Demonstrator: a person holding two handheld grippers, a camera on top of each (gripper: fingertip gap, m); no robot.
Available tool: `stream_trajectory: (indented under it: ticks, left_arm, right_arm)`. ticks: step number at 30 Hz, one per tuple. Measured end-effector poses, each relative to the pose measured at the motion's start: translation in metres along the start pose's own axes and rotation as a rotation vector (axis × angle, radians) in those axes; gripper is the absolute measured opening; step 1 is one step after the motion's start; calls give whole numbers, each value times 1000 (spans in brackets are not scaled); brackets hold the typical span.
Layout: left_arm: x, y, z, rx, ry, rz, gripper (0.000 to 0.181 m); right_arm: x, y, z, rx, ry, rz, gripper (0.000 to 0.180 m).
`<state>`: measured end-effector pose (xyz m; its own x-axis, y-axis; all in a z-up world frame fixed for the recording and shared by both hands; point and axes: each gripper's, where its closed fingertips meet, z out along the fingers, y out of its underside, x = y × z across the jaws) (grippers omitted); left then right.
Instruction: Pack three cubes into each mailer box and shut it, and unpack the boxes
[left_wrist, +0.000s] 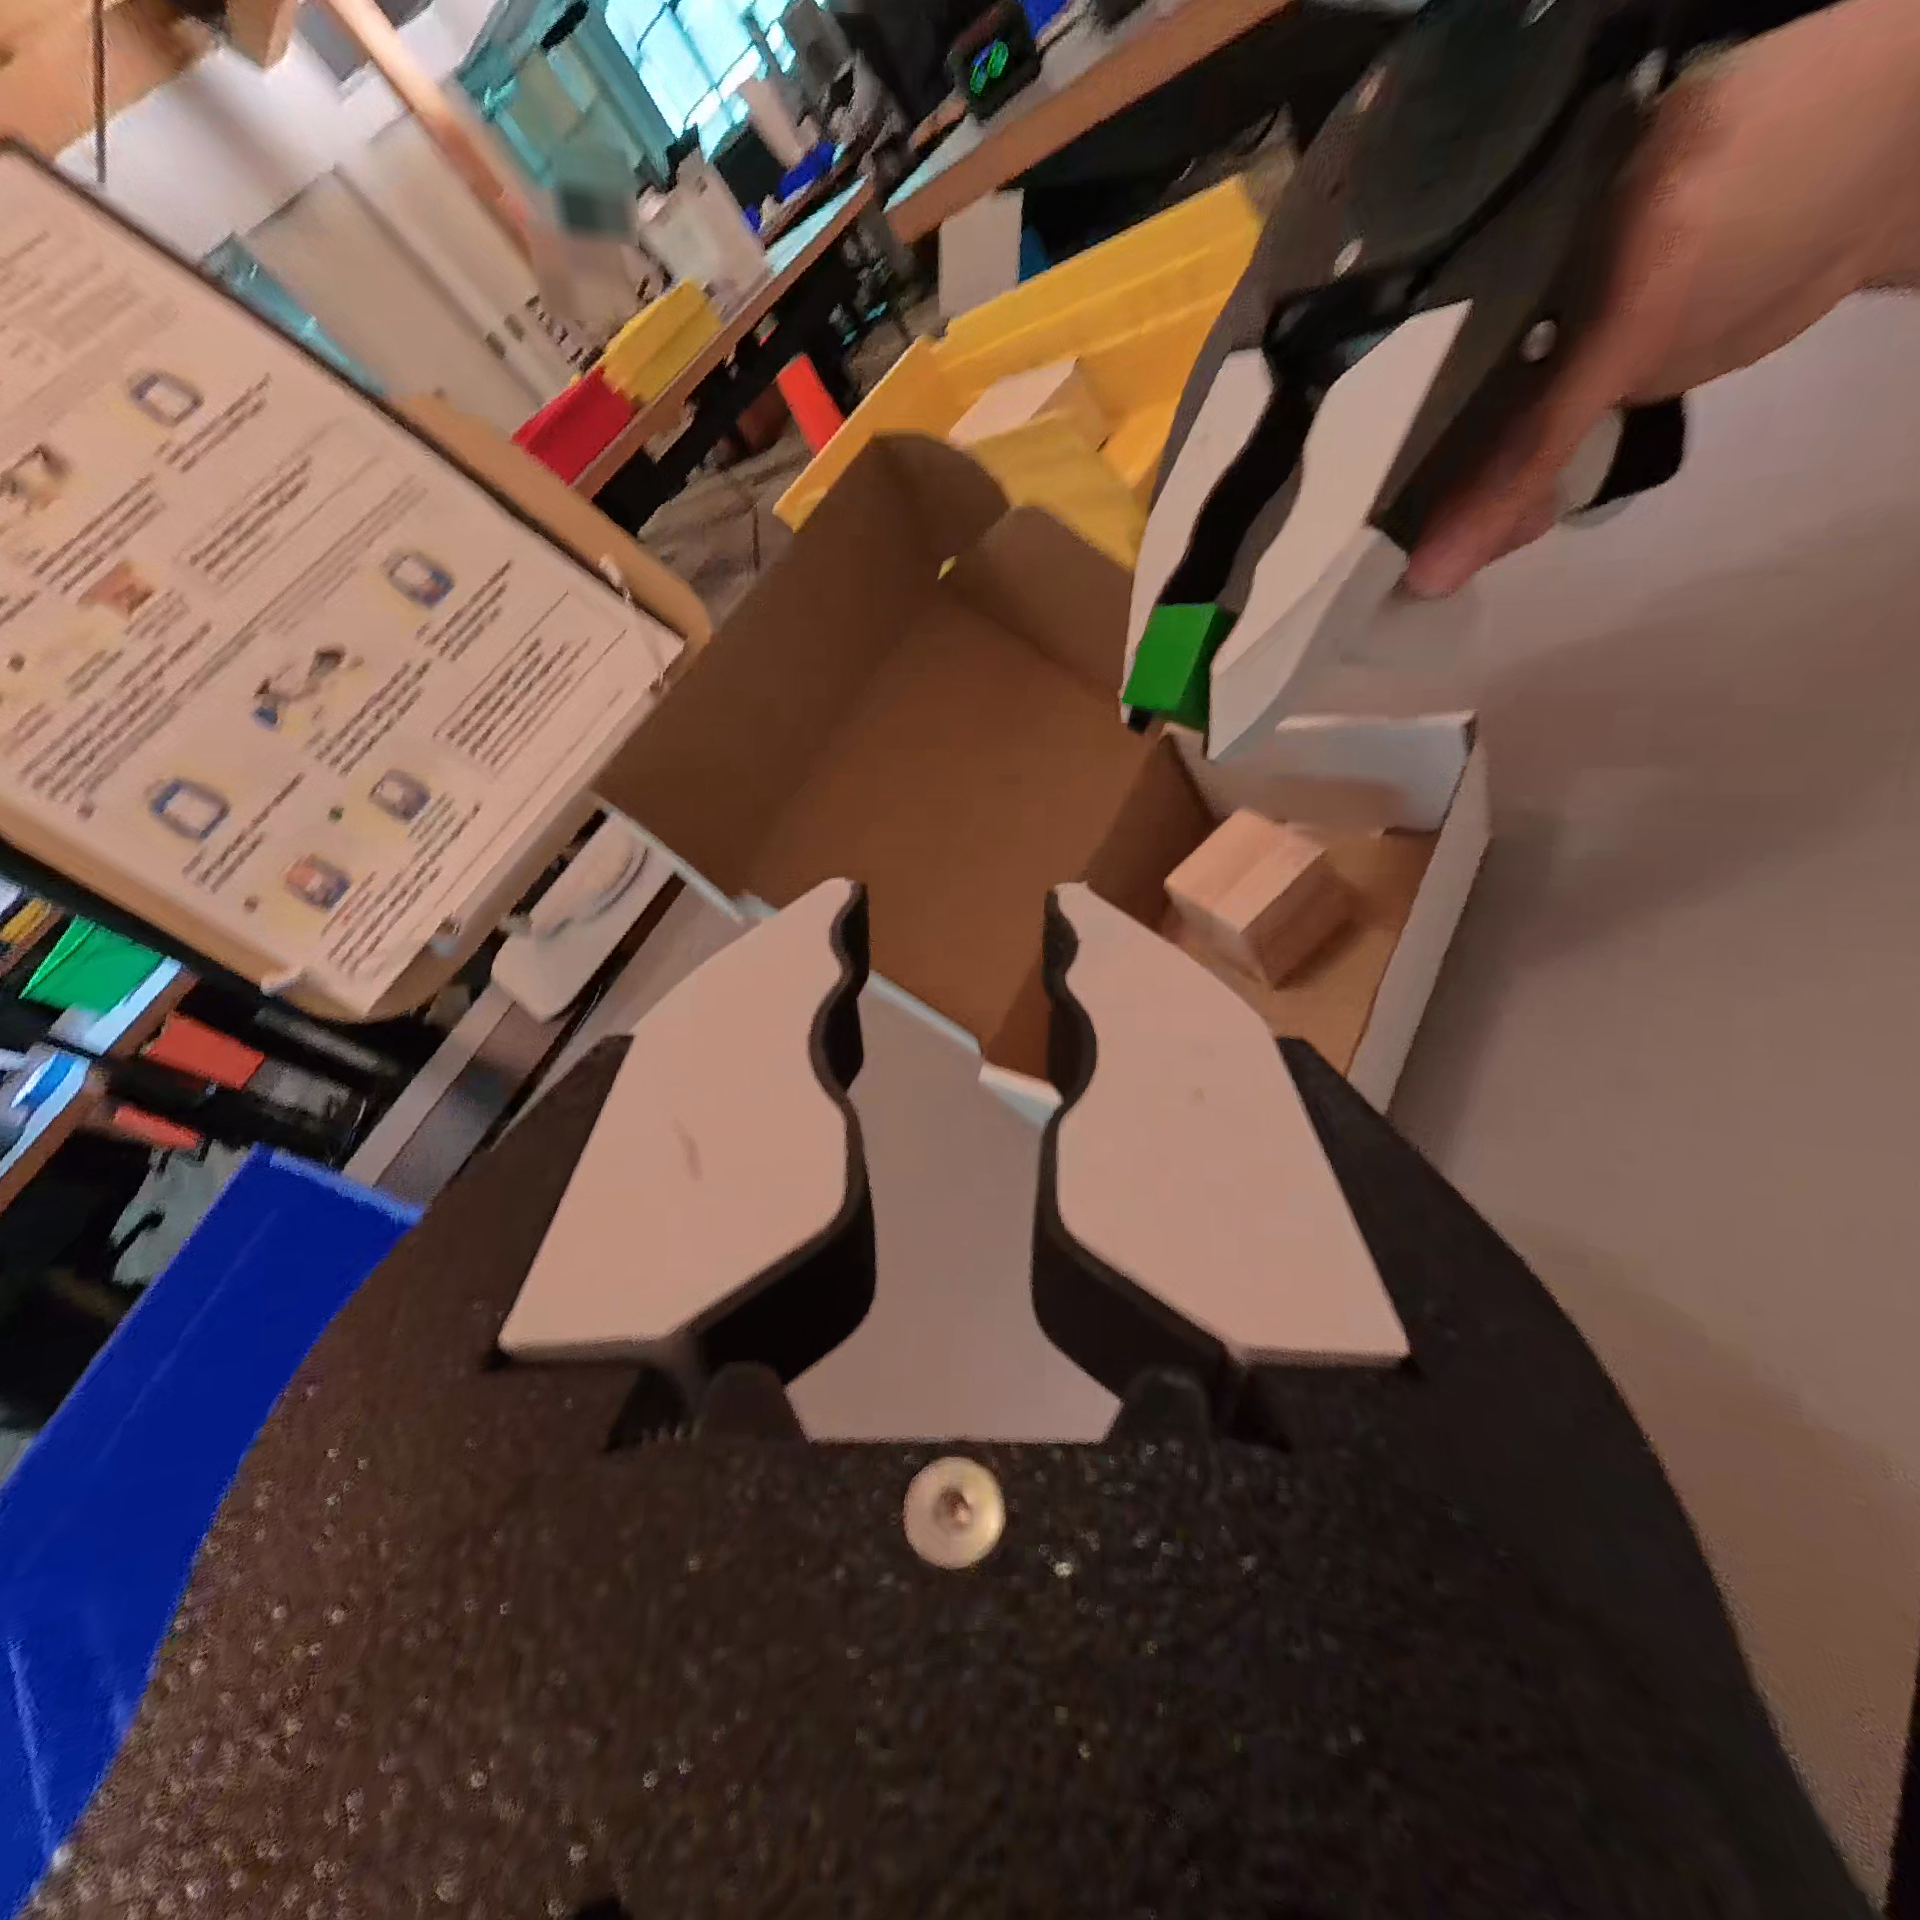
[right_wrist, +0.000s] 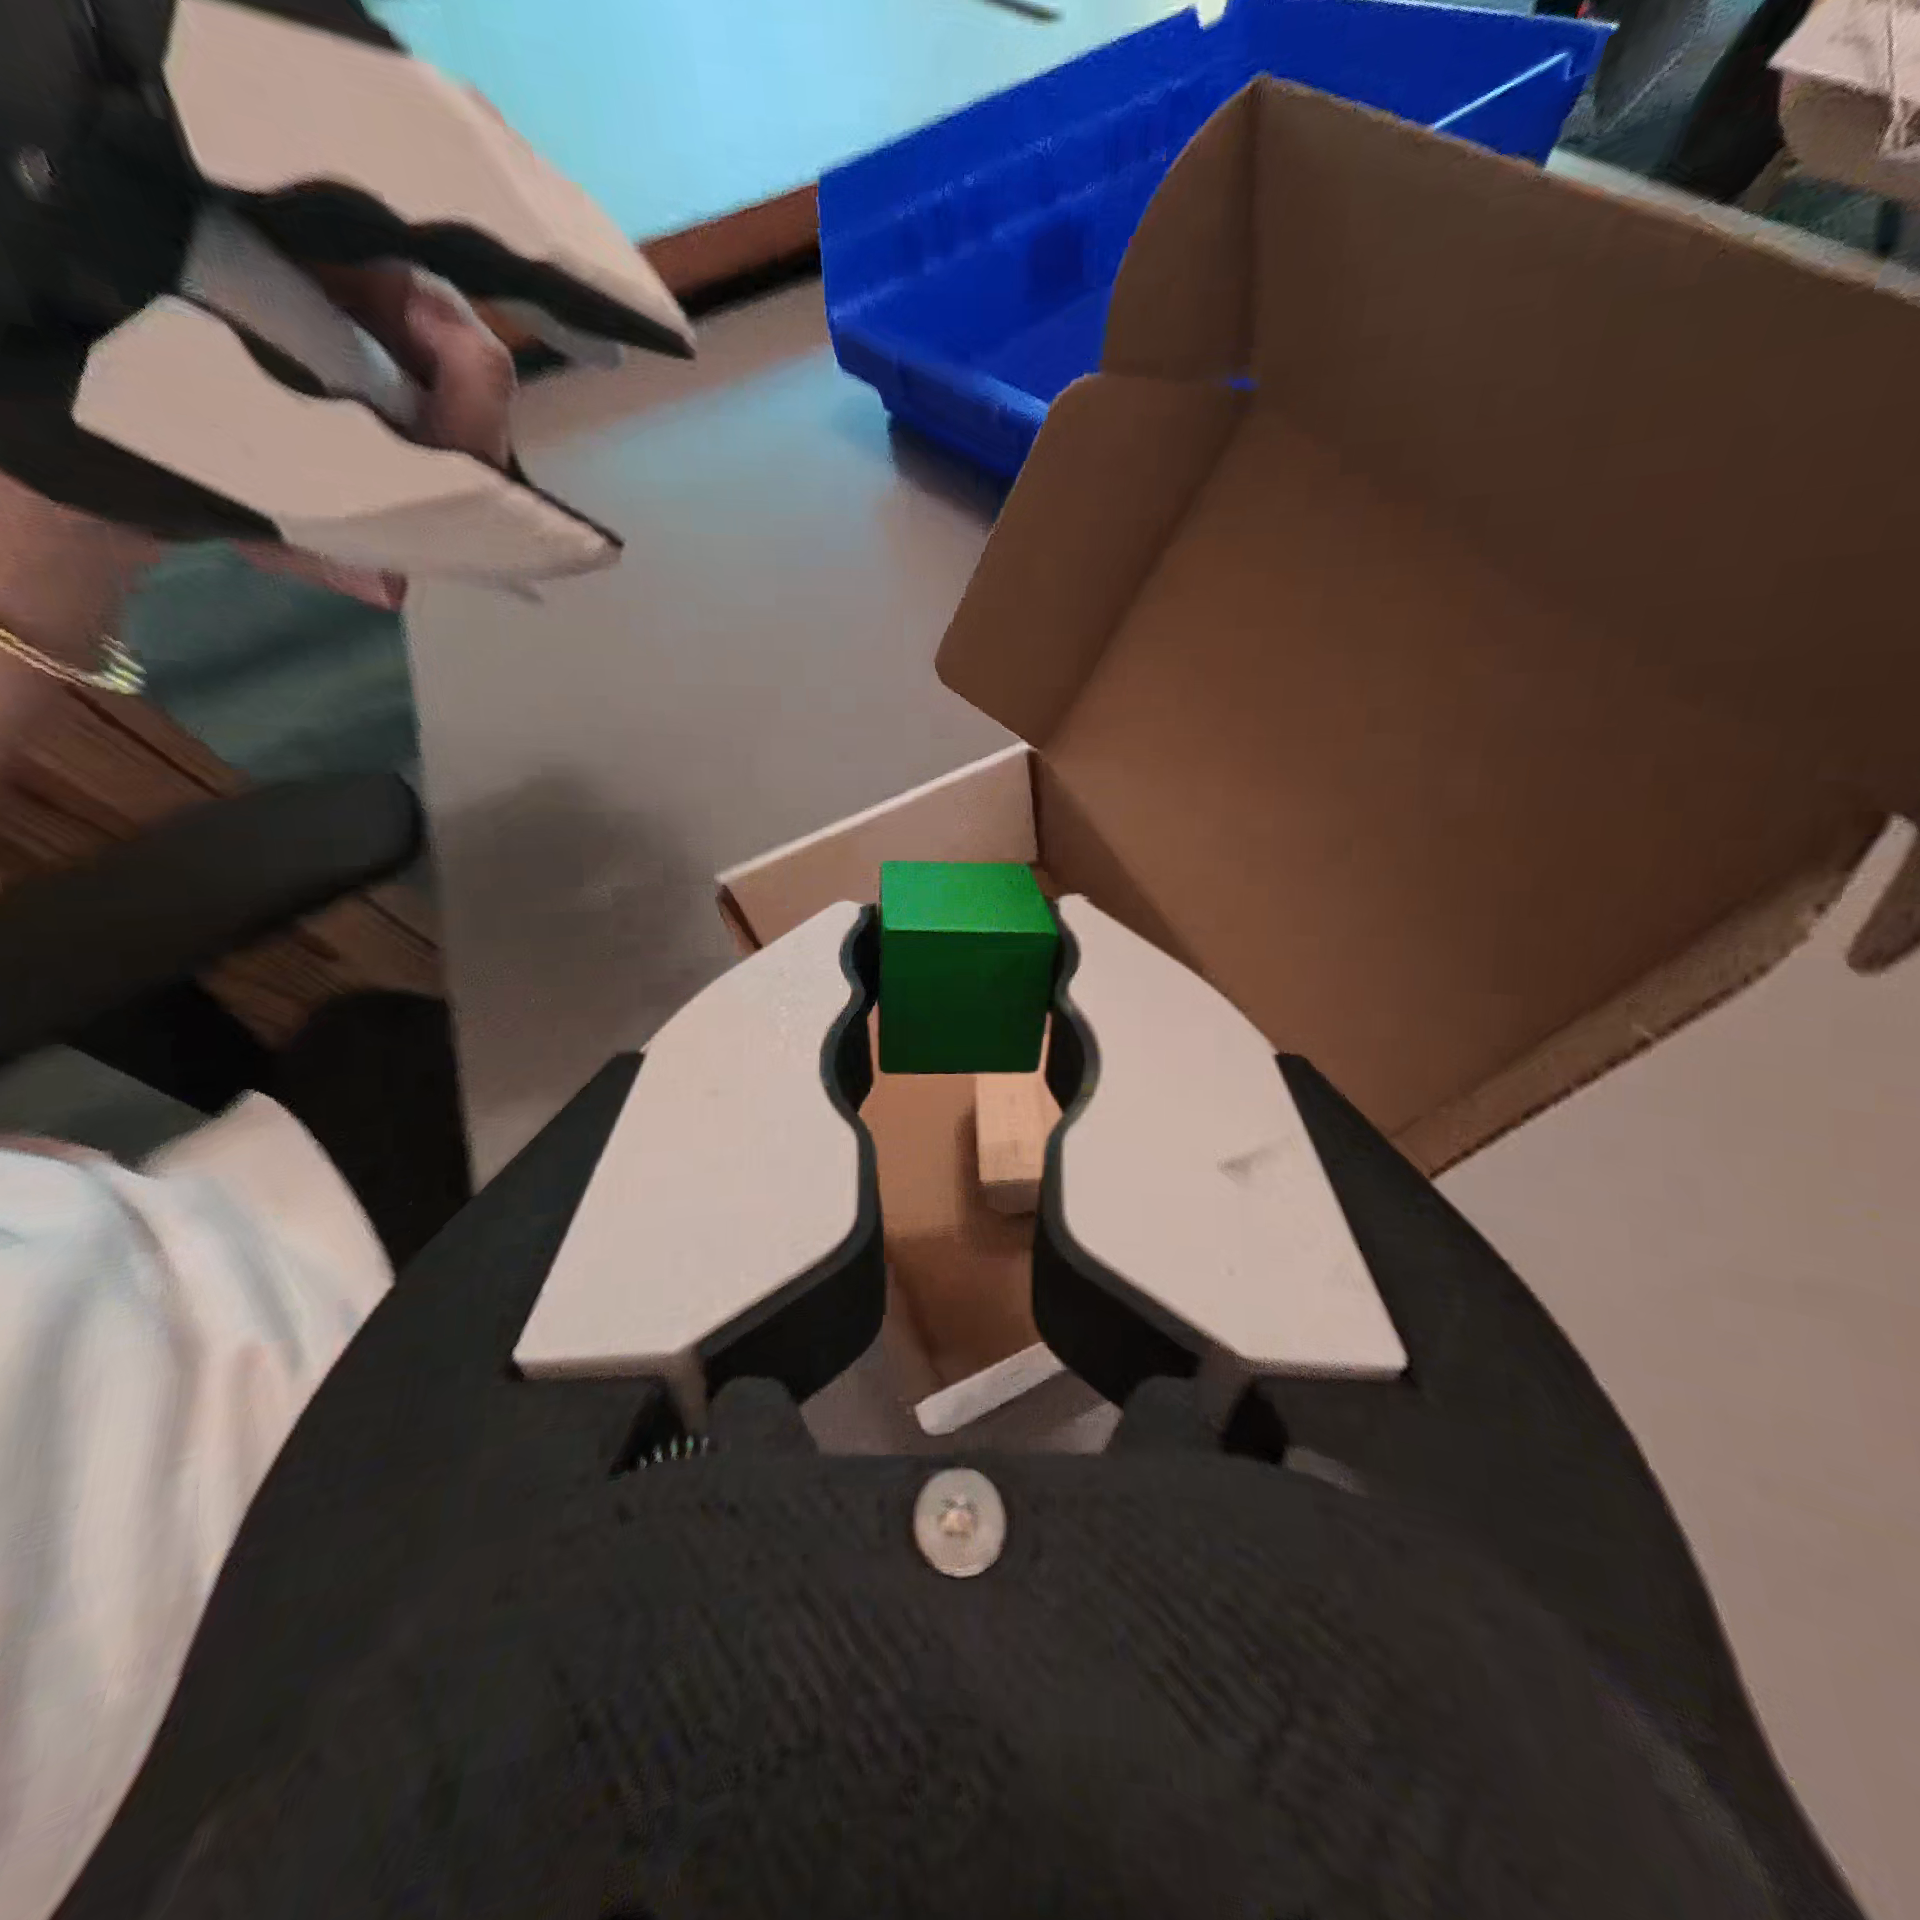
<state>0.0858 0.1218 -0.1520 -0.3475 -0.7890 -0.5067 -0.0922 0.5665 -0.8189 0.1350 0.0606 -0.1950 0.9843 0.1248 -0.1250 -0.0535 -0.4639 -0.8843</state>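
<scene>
An open mailer box (left_wrist: 1423, 914) stands on the grey table with its brown lid (left_wrist: 935, 675) raised. A light wooden cube (left_wrist: 1257, 904) lies inside. My right gripper (left_wrist: 1184, 675) is shut on a green cube (left_wrist: 1174, 660) and holds it just above the box. In the right wrist view the green cube (right_wrist: 961, 966) sits between the tips of my right gripper (right_wrist: 961, 935), over the box wall (right_wrist: 883, 831), with the wooden cube (right_wrist: 1013, 1143) below and the lid (right_wrist: 1455, 623) to the right. My left gripper (left_wrist: 961, 914) is open and empty at the box's near edge. It also shows in the right wrist view (right_wrist: 644, 447).
A yellow bin (left_wrist: 1143, 301) holding a wooden cube (left_wrist: 1029, 405) stands behind the box. A blue bin (left_wrist: 156, 1403) is at the left and also shows in the right wrist view (right_wrist: 987, 260). A board with a printed sheet (left_wrist: 260, 571) leans at the left. A person's hand (left_wrist: 1766, 260) holds the right gripper. My hands' fingertips stand some 10 centimeters from each other.
</scene>
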Motion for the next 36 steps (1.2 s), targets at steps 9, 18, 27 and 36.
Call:
stream_trajectory:
  ticks: [9, 18, 27, 36]
  left_arm:
    - [-28, 52, -16, -126, -194, -212, 25]
    - [-128, 116, -50, -472, -369, -643, 37]
    - [-180, 191, -15, -1021, -98, -922, 64]
    - [-167, 253, 15, -1391, -11, -1045, 65]
  right_arm:
    - [-12, 29, 58, -169, 186, -405, 30]
    - [-18, 10, 45, -26, 145, -346, 61]
    - [-11, 5, 26, -30, 160, -386, 62]
    - [-12, 2, 18, -24, 151, -398, 65]
